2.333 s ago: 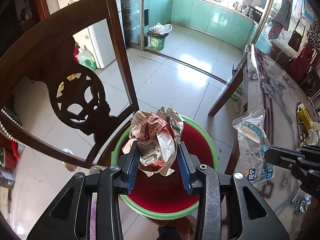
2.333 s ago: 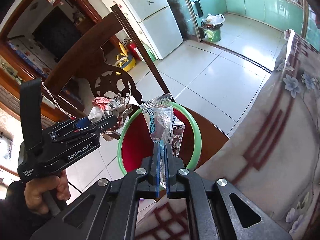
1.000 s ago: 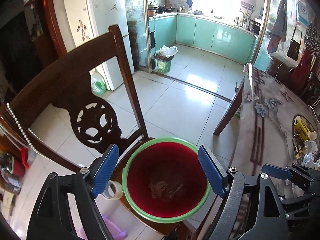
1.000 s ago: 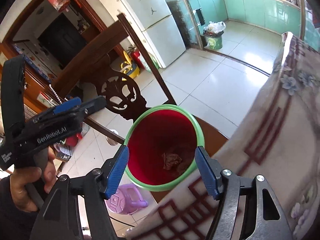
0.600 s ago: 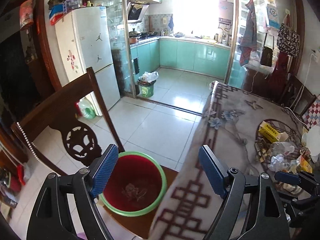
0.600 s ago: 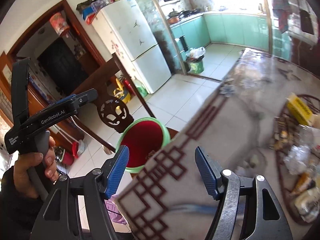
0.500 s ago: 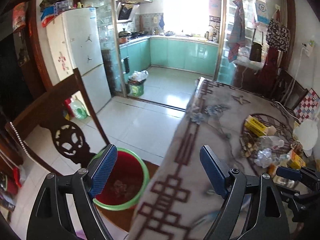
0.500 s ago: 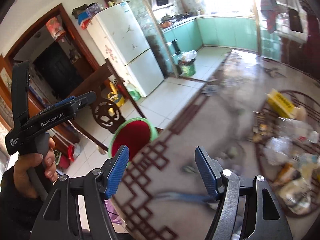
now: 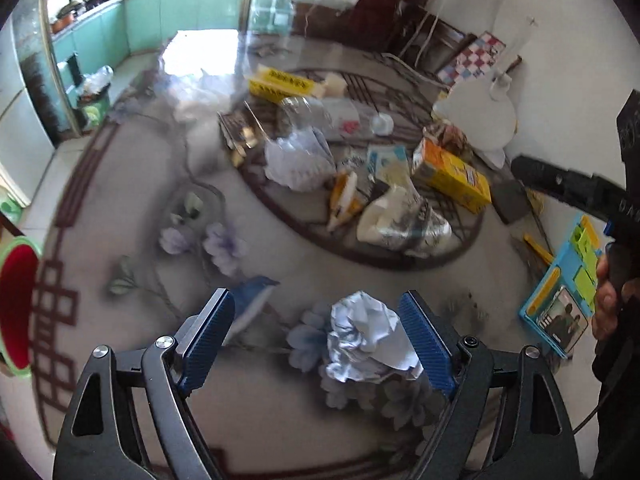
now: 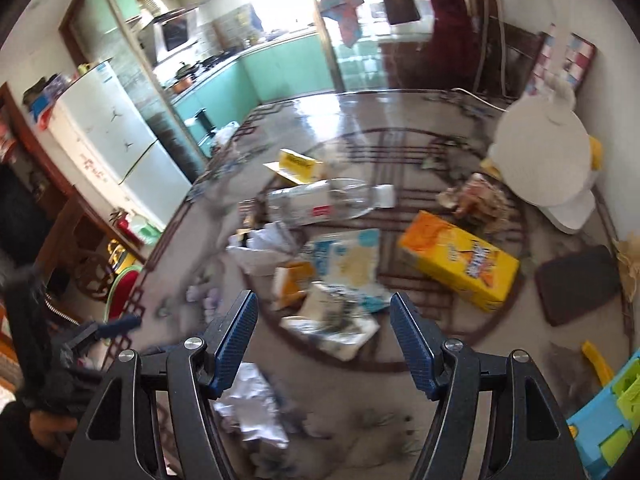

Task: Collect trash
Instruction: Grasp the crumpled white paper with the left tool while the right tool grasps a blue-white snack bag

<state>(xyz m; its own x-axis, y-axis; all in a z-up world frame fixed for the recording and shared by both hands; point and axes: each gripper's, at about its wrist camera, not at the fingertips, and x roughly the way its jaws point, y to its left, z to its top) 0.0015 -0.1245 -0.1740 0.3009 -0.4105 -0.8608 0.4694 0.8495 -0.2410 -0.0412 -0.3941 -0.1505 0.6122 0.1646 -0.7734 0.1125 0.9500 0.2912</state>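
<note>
the left tongs (image 9: 316, 340) stand released over the table (image 9: 132, 200), crumpled paper (image 9: 368, 340) between them, seemingly touching the right pad; the right tongs (image 10: 324, 338) also gape wide above the trash pile (image 10: 340, 264)

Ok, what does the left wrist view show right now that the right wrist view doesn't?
Only the left wrist view shows the crumpled white paper ball between the open left hand-held gripper pads, apparently not pressed, and the blue bird print on the tablecloth.

Only the right wrist view shows the white fridge and the dark flat pad whole.

Both show the orange carton, the clear plastic bottle, the yellow box and the red bin.
</note>
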